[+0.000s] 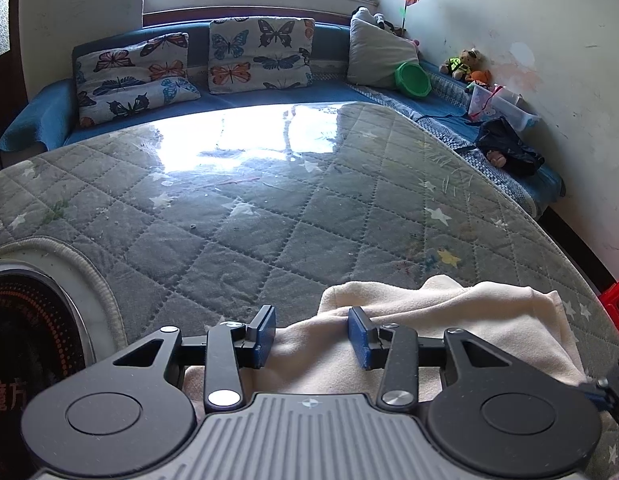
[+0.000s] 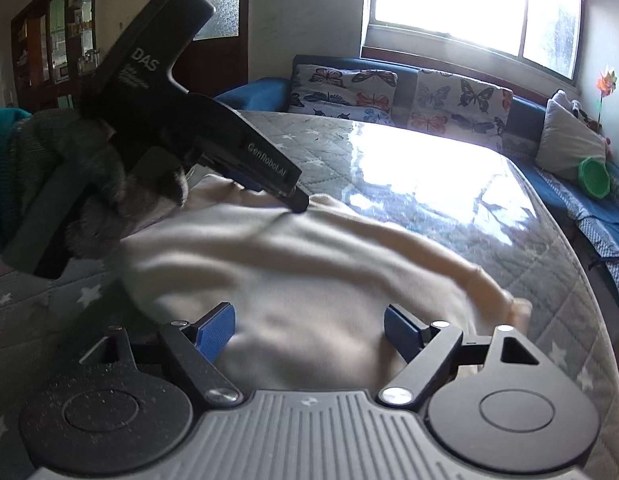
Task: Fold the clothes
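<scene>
While the cream-coloured soft fleece garment (image 2: 309,264) lies bunched on the near part of the grey quilted star-patterned surface (image 1: 237,224), the left tongs (image 1: 312,334) stand half open astride a raised fold without pinching it, and the right tongs (image 2: 309,330) gape wide above the cloth, empty. Such fabric looks light, limp and likely to sag, so hems or the sleeve end (image 2: 505,304) seem the best holds. Ahead, bare quilt offers room; the right edge lies close.

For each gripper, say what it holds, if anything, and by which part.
Left gripper: jaws apart over a ridge of the cream garment; a grip cannot be told. Right gripper: wide open above the cloth, holding nothing.
</scene>
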Tool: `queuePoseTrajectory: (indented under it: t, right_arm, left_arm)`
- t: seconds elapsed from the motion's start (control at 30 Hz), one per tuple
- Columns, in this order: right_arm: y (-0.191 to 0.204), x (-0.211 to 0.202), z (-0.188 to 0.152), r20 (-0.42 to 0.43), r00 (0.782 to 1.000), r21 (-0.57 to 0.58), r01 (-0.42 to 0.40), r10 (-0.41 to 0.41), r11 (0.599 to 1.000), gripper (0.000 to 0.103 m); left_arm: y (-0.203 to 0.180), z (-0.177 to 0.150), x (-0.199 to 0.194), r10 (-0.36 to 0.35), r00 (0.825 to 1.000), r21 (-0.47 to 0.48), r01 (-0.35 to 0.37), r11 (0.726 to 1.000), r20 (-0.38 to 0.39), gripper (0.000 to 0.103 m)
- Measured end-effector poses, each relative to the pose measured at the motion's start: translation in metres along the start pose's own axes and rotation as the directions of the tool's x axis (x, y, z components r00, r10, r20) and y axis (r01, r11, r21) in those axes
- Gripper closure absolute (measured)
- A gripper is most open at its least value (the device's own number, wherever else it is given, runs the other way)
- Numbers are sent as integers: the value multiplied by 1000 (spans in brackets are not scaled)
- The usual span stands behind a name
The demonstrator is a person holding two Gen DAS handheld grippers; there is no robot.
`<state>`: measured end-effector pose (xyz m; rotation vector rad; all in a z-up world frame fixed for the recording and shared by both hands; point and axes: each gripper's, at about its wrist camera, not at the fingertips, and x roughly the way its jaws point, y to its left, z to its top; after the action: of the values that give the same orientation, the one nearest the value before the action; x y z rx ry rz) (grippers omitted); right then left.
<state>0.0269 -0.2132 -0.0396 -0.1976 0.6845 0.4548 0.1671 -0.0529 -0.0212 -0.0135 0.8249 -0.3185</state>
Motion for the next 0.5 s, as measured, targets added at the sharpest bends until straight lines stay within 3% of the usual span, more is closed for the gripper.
queuePoseTrajectory:
  t: [0.33,0.5]
  right_arm:
    - [-3,-31,-15,24,1000,41,18,-19,999,15]
    - [-8,-36,-24,1,1000,80,20,-20,997,15]
  left_arm:
    - [-6,-17,-46,3,997,59,-7,998,79,62]
    - [-12,-44,-65,7,997,103,-15,995,71,62]
